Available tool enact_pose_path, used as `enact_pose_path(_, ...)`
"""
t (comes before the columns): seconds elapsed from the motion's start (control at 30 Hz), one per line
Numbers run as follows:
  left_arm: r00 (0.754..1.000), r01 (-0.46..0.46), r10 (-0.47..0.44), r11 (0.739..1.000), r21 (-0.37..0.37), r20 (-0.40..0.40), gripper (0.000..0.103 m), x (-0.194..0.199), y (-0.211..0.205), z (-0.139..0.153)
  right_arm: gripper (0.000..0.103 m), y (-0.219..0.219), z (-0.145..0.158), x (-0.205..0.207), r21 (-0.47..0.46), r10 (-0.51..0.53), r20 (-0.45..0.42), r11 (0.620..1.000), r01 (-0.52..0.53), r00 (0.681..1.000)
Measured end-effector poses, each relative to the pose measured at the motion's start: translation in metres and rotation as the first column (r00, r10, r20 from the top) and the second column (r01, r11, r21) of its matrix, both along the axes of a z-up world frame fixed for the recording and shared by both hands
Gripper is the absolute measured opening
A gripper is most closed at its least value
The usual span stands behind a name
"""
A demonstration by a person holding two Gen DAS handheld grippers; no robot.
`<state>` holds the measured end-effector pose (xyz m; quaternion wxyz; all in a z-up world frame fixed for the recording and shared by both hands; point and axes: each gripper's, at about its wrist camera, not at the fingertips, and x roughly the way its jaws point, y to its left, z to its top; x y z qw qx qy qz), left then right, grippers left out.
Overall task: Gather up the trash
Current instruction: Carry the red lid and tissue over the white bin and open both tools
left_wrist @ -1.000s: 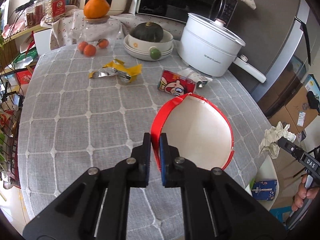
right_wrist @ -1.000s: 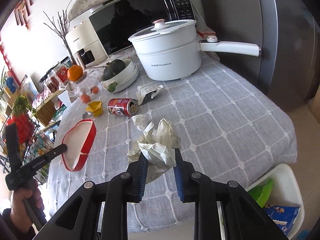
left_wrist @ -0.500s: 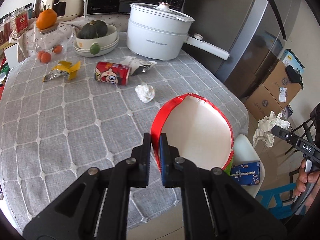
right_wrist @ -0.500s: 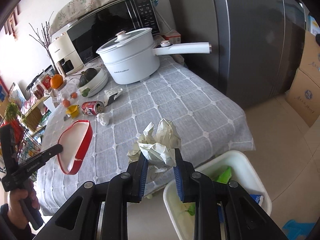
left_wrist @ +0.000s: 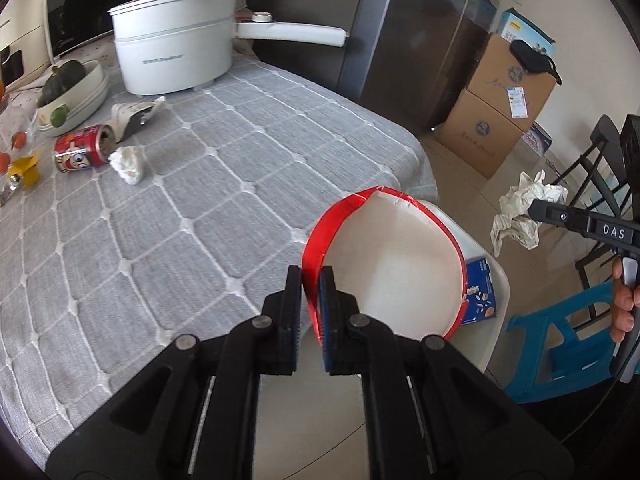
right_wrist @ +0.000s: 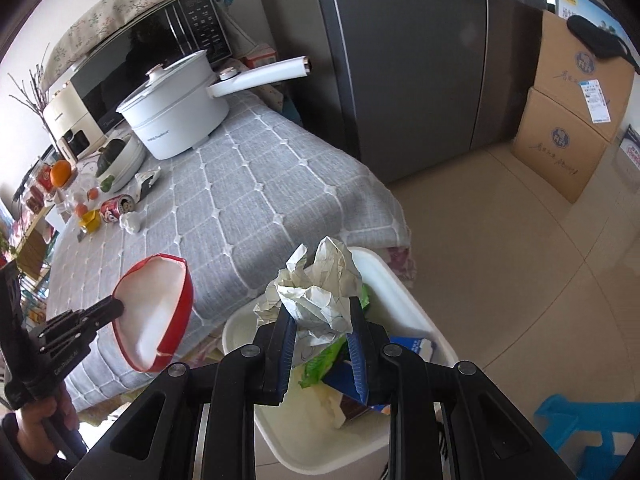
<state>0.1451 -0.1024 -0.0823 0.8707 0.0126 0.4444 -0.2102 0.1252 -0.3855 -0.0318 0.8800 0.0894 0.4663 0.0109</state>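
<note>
Swung off the tabletop since a second ago, both grippers, and now out past the table's near corner over the white bin on the floor. Right gripper (right_wrist: 318, 330) pinching the crumpled paper wad (right_wrist: 316, 288) between its blue pads, jaws spread only as wide as the wad, held directly above the white bin (right_wrist: 404, 300). Left gripper (left_wrist: 310, 292) pressed together on the rim of the red paper bowl (left_wrist: 384, 264), one finger outside the red wall, the other against the white inside; bowl tilted on edge, hanging beside the table corner and just over the bin's rim. Seen from the right wrist, same red paper bowl (right_wrist: 154, 312) at left of the wad, apart from it, with the left gripper (right_wrist: 116, 307) clamped on its lower edge. Seen from the left wrist, the paper wad (left_wrist: 524, 208) off to the right in the tip of the right gripper (left_wrist: 538, 209), well clear of the bowl.

Already in the bin: a green wrapper (right_wrist: 324, 362) and a blue carton (right_wrist: 412, 346), plus other scraps too hidden to name.

Still on the grey checked tablecloth (left_wrist: 224, 168), far side: a small white tissue ball (left_wrist: 128, 162) touching or just beside a red can (left_wrist: 82, 150) lying on its side, a torn silver-lined wrapper (left_wrist: 134, 116) behind them, a yellow wrapper (left_wrist: 26, 166) at the left edge. Behind those, a white pot (left_wrist: 172, 52) with lid and long handle, and stacked bowls (left_wrist: 76, 92) holding a dark squash.
</note>
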Motion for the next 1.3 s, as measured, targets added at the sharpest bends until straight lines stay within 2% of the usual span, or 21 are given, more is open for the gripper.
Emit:
enact_pose_path(0.3, 0.996, 0.084, -0.084, 0.995, 0.045, 0.000, 0.010, 0.005, -0.063, -0.024, 0.026, -0.028, -0.013, -0.013, -0.027, -0.039, -0.050, 0.999, 0.038, 0.998)
enact_pose_path(0.43, 0.995, 0.099, -0.100, 0.994, 0.056, 0.008, 0.011, 0.006, -0.075, -0.031, 0.026, -0.039, -0.013, -0.016, -0.029, -0.059, -0.057, 0.998, 0.058, 0.997)
enact_pose_path(0.47, 0.995, 0.099, -0.099, 0.993, 0.059, 0.006, 0.021, 0.006, -0.076, -0.032, 0.026, -0.041, -0.013, -0.017, -0.030, -0.063, -0.059, 0.998, 0.061, 0.996)
enact_pose_path(0.5, 0.995, 0.097, -0.097, 0.993, 0.063, 0.003, 0.038, 0.006, -0.075, -0.032, 0.026, -0.042, -0.013, -0.017, -0.032, -0.065, -0.062, 0.997, 0.063, 0.996)
enact_pose_path(0.53, 0.996, 0.091, -0.092, 0.994, 0.067, 0.005, 0.049, 0.006, -0.074, -0.032, 0.026, -0.044, -0.014, -0.017, -0.035, -0.067, -0.064, 0.997, 0.065, 0.996)
enact_pose_path(0.57, 0.996, 0.084, -0.085, 0.994, 0.072, 0.011, 0.068, 0.005, -0.072, -0.030, 0.026, -0.044, -0.014, -0.017, -0.037, -0.068, -0.066, 0.997, 0.066, 0.995)
enact_pose_path(0.6, 0.997, 0.074, -0.076, 0.994, 0.077, 0.021, 0.076, 0.004, -0.071, -0.028, 0.026, -0.044, -0.015, -0.016, -0.039, -0.069, -0.069, 0.997, 0.066, 0.995)
enact_pose_path(0.73, 0.997, 0.072, -0.076, 0.992, 0.107, 0.030, 0.084, 0.001, -0.060, -0.018, 0.027, -0.041, -0.018, -0.013, -0.043, -0.066, -0.085, 0.997, 0.062, 0.994)
enact_pose_path(0.8, 0.998, 0.063, -0.066, 0.988, 0.139, 0.022, 0.093, 0.001, -0.053, -0.018, 0.027, -0.036, -0.021, -0.011, -0.045, -0.059, -0.095, 0.997, 0.055, 0.994)
enact_pose_path(0.87, 0.999, 0.039, -0.043, 0.986, 0.163, 0.016, 0.099, -0.001, -0.045, -0.018, 0.027, -0.031, -0.024, -0.008, -0.046, -0.051, -0.109, 0.998, 0.046, 0.993)
enact_pose_path(1.17, 0.999, 0.003, -0.010, 0.979, 0.204, 0.032, 0.102, -0.017, -0.014, -0.008, 0.028, -0.001, -0.039, 0.011, -0.058, -0.028, -0.156, 0.998, 0.019, 0.987)
enact_pose_path(1.3, 0.999, -0.009, -0.002, 0.976, 0.217, 0.050, 0.102, -0.021, -0.002, -0.003, 0.036, 0.013, -0.040, 0.021, -0.050, -0.030, -0.162, 0.999, 0.022, 0.986)
